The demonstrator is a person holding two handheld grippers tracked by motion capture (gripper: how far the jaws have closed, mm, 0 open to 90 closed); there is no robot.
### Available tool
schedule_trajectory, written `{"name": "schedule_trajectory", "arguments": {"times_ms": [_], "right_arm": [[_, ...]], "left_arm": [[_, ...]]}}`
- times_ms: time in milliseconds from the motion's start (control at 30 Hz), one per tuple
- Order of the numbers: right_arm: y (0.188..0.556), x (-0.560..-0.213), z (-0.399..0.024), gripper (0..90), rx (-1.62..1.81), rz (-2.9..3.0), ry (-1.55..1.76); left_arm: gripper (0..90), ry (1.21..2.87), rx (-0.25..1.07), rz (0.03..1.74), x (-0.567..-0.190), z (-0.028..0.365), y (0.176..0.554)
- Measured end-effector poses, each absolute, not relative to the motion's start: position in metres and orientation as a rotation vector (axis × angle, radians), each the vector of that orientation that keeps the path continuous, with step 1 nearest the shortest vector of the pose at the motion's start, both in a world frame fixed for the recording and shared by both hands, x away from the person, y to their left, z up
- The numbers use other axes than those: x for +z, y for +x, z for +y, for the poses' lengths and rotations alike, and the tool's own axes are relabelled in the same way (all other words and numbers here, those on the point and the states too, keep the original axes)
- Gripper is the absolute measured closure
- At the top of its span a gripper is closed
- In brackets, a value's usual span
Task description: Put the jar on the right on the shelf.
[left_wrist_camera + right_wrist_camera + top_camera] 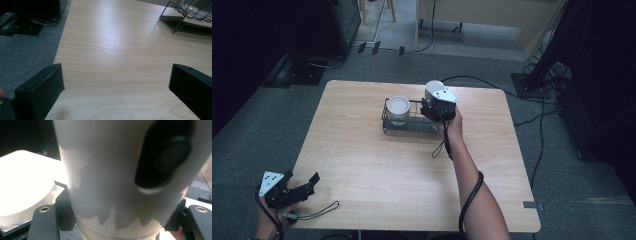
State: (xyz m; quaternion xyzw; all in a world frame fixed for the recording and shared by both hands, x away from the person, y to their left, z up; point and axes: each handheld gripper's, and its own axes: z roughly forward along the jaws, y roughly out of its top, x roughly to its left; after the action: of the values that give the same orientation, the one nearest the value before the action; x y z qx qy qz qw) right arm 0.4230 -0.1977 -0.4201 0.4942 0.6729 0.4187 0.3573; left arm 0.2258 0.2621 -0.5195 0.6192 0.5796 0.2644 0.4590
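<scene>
A white cup (433, 89) (112, 182) with a dark oval hollow in its side is clamped between the jaws of my right gripper (430, 101) (122, 217). It hangs over the right part of a black wire rack (409, 122) at the far middle of the table. A second white cup (398, 108) (25, 192) stands in the rack's left part. My left gripper (312, 184) (115, 75) is at the table's near left corner. Its jaws stand wide apart over bare wood, with nothing between them.
The wooden table (377, 165) (112, 37) stands on grey carpet. The rack's corner (180, 22) is at the upper right of the left gripper view. Cables (532, 120) trail on the floor to the right, and dark equipment stands (302, 65) sit beyond the table.
</scene>
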Motion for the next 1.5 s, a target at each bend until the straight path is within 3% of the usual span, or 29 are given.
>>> {"name": "schedule_trajectory", "arguments": {"times_ms": [433,900,1500], "right_arm": [[0.416,-0.424,-0.208,28.6,1.117,1.757,1.268],[0.406,-0.435,-0.222,1.2,1.197,1.802,1.288],[0.373,-0.456,-0.249,0.5,1.202,1.788,1.305]], "left_arm": [[0.0,1.525,0.653,1.432,-0.52,0.262,0.226],[0.0,1.526,0.649,1.435,-0.52,0.262,0.226],[0.0,1.524,0.649,1.436,-0.52,0.263,0.226]]}}
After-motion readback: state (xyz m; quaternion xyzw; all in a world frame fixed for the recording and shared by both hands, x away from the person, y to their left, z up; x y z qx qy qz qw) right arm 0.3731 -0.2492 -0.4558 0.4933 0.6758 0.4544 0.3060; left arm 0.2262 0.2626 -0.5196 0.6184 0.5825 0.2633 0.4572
